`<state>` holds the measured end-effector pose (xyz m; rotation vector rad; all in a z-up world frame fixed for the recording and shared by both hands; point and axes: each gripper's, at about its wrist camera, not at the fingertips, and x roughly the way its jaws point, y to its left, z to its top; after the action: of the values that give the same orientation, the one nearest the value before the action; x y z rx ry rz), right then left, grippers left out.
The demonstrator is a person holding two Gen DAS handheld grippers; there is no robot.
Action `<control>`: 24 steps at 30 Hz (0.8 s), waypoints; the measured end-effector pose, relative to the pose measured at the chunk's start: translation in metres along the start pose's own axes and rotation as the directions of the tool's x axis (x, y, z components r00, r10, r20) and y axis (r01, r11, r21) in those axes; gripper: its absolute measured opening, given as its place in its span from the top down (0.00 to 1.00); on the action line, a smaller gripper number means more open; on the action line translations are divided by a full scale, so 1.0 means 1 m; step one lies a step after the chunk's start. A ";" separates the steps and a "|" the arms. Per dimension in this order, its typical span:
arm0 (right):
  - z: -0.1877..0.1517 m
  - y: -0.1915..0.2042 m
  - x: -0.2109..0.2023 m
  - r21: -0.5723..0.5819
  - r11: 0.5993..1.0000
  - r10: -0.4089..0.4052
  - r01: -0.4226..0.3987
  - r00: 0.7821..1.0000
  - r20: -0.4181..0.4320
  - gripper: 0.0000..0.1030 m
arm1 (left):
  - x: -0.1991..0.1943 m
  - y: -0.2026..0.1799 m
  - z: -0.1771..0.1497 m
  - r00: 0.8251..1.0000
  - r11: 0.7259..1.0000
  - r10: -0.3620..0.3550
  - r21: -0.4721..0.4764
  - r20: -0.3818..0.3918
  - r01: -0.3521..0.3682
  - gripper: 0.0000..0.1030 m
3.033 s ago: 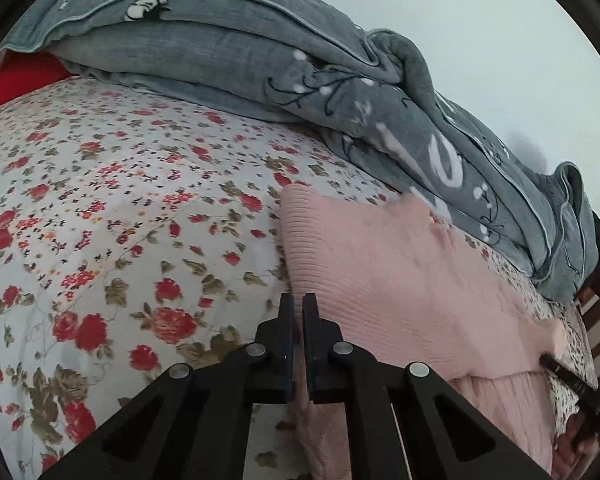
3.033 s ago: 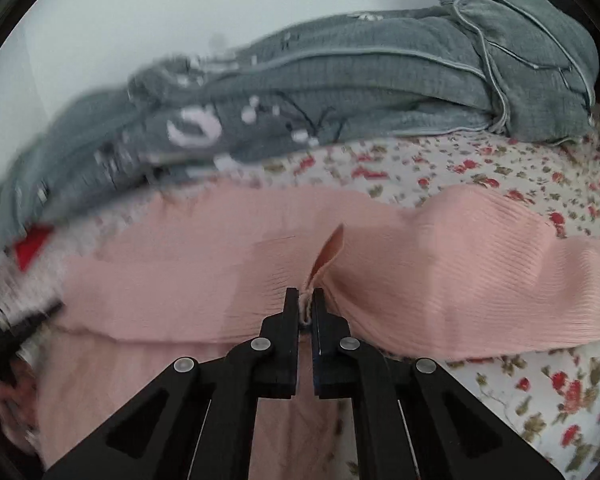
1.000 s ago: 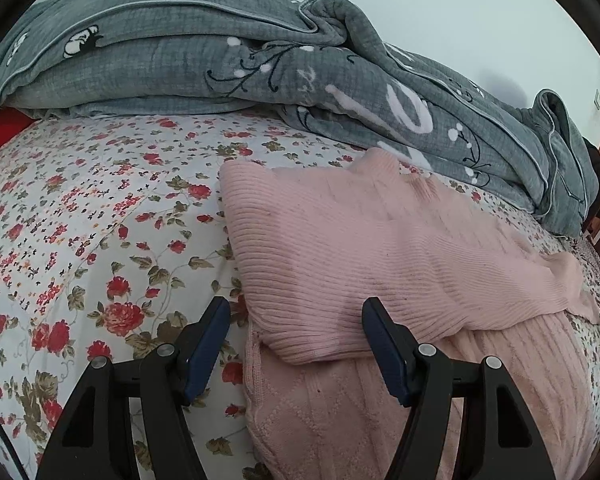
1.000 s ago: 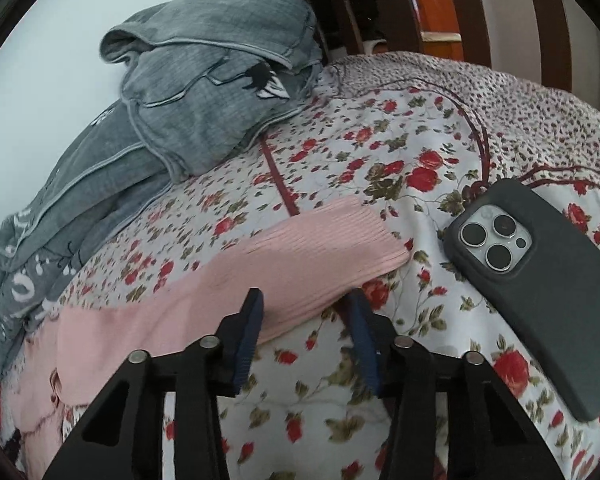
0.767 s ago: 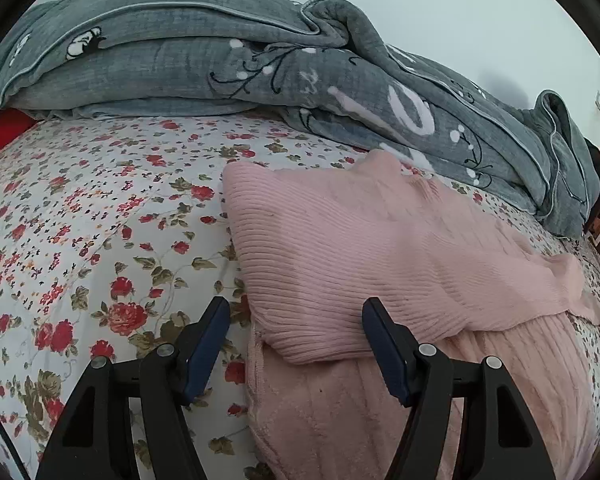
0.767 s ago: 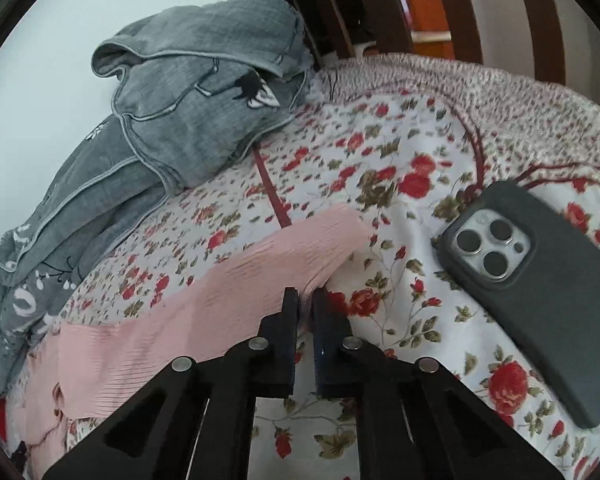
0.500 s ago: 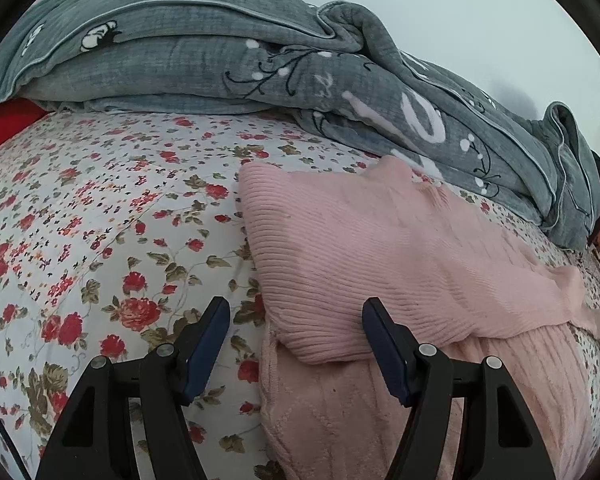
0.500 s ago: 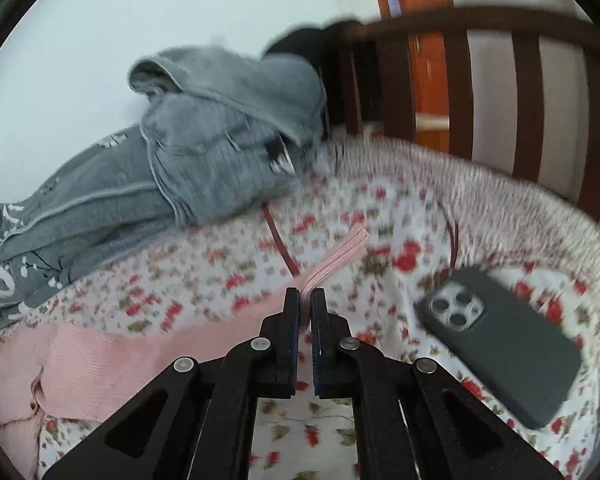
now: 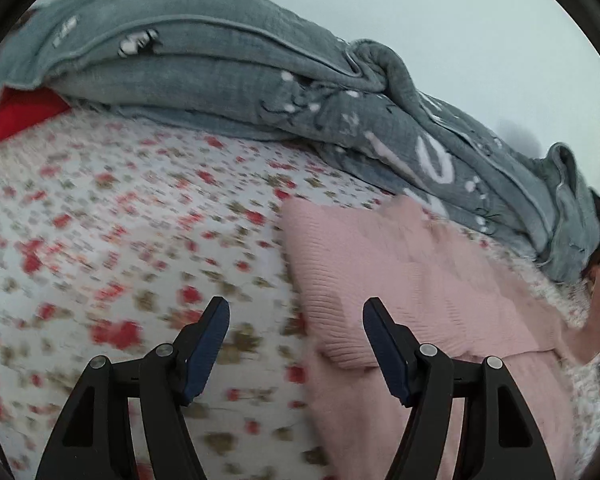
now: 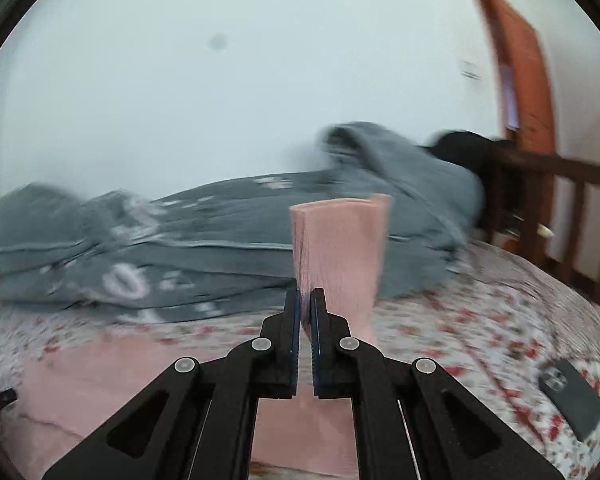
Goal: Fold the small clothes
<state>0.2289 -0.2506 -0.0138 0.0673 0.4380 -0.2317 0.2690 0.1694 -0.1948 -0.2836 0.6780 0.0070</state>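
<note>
At the bottom centre of the right wrist view, our right gripper (image 10: 305,304), released a second ago, is now clenched on the pink sweater's sleeve (image 10: 340,256), lifted mid-frame, ready to fold inward. Our left gripper (image 9: 296,340) stays released; the pink sweater (image 9: 400,280) lies centre-right on the floral bedspread (image 9: 140,220).

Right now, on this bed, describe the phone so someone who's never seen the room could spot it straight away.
Start at the floral bedsheet and look along it toward the wooden bed rail. Away from the grey quilt and the pink sweater lies the phone, flat and camera side up. It is the only dark, hard slab among soft fabrics.
</note>
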 end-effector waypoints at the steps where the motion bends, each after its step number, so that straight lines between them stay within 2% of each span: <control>1: 0.005 0.028 0.001 -0.016 0.999 0.046 -0.046 0.999 -0.013 0.95 | -0.003 0.004 0.001 1.000 1.000 0.013 0.004 0.009 -0.013 0.34; 6: 0.003 0.138 0.003 -0.069 0.972 0.219 -0.224 0.973 -0.079 0.95 | -0.016 0.042 0.007 0.999 0.995 0.033 -0.093 0.022 -0.031 0.34; 10: -0.026 0.224 0.015 -0.079 0.927 0.347 -0.366 0.919 -0.188 0.95 | -0.023 0.068 0.009 0.996 0.988 0.078 -0.139 0.032 -0.073 0.34; 13: -0.057 0.276 0.024 -0.121 0.899 0.377 -0.421 0.884 -0.276 0.95 | -0.025 0.080 0.008 0.996 0.983 0.085 -0.165 0.037 -0.078 0.34; 16: -0.087 0.303 0.033 -0.168 0.885 0.362 -0.435 0.867 -0.343 0.94 | -0.021 0.088 0.007 0.996 0.980 0.085 -0.182 0.018 -0.081 0.34; 17: -0.097 0.310 0.038 -0.171 0.876 0.365 -0.450 0.853 -0.374 0.94 | -0.019 0.090 0.007 0.997 0.979 0.083 -0.188 0.011 -0.079 0.34; 19: -0.108 0.309 0.047 -0.158 0.855 0.393 -0.495 0.816 -0.424 0.77 | -0.016 0.091 0.007 0.997 0.978 0.075 -0.194 0.003 -0.073 0.34; 20: -0.110 0.308 0.048 -0.157 0.848 0.400 -0.506 0.806 -0.437 0.70 | -0.016 0.090 0.007 0.997 0.979 0.073 -0.193 0.005 -0.071 0.34; 21: -0.110 0.302 0.047 -0.155 0.847 0.403 -0.509 0.804 -0.437 0.60 | -0.017 0.088 0.007 0.997 0.980 0.074 -0.186 0.011 -0.071 0.34; 24: -0.096 0.267 0.032 -0.132 0.853 0.428 -0.505 0.822 -0.377 0.46 | -0.018 0.076 0.007 0.998 0.987 0.063 -0.148 0.030 -0.058 0.34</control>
<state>0.2806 0.0128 -0.1098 -0.0121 0.7710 0.3296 0.2515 0.2460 -0.1980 -0.4035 0.6526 0.1204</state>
